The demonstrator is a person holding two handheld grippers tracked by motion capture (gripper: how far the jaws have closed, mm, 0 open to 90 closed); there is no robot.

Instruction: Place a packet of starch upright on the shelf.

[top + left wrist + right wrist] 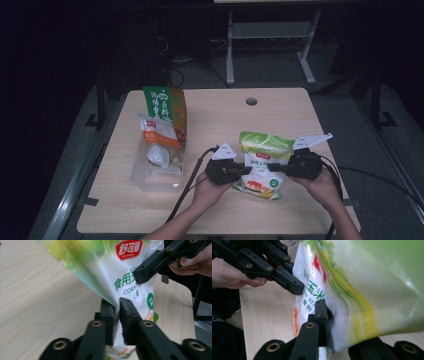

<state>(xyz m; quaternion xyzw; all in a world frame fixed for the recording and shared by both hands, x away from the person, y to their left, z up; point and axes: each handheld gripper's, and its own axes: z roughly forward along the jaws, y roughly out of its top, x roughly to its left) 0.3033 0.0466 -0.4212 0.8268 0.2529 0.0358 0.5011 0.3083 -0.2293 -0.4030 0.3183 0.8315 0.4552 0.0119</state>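
Observation:
A white and green bag of corn starch stands tilted near the front of the wooden table, held between the two grippers. My left gripper comes in from the bag's left and is shut on its lower edge; in the left gripper view the jaws pinch the thin plastic of the bag. My right gripper is shut on the bag's right side. In the right gripper view its near jaw presses the bag, while the far jaw is hidden behind the plastic.
A clear plastic container at the left holds a small white and orange packet. A tall green and orange bag stands behind it. A cable hole sits near the table's far edge. A white frame stands on the floor beyond.

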